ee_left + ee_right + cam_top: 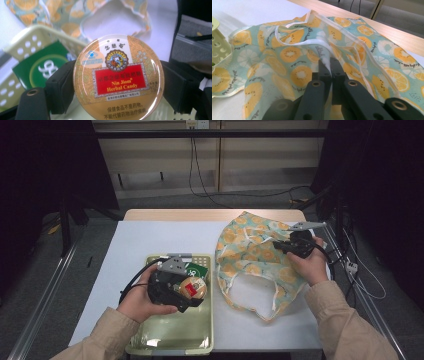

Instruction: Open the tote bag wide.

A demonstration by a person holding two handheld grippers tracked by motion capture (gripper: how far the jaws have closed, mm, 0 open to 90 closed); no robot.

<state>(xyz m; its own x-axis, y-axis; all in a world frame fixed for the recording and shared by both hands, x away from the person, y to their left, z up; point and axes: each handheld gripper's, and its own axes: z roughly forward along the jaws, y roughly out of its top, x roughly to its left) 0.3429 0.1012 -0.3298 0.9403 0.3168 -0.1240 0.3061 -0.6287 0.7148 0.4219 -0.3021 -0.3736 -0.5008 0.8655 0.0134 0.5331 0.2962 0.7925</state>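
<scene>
White table, dark room behind. The left gripper (187,292) has its jaws clamped on a round candy tin (118,76), held just over the green basket (172,340). The right gripper (280,245), jaws pinched on the fruit-print bag (250,250), lifts its rim, probably opening it for the tin.

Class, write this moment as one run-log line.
left gripper: shut on candy tin, above basket | right gripper: shut on fruit-print bag | green packet: in basket
</scene>
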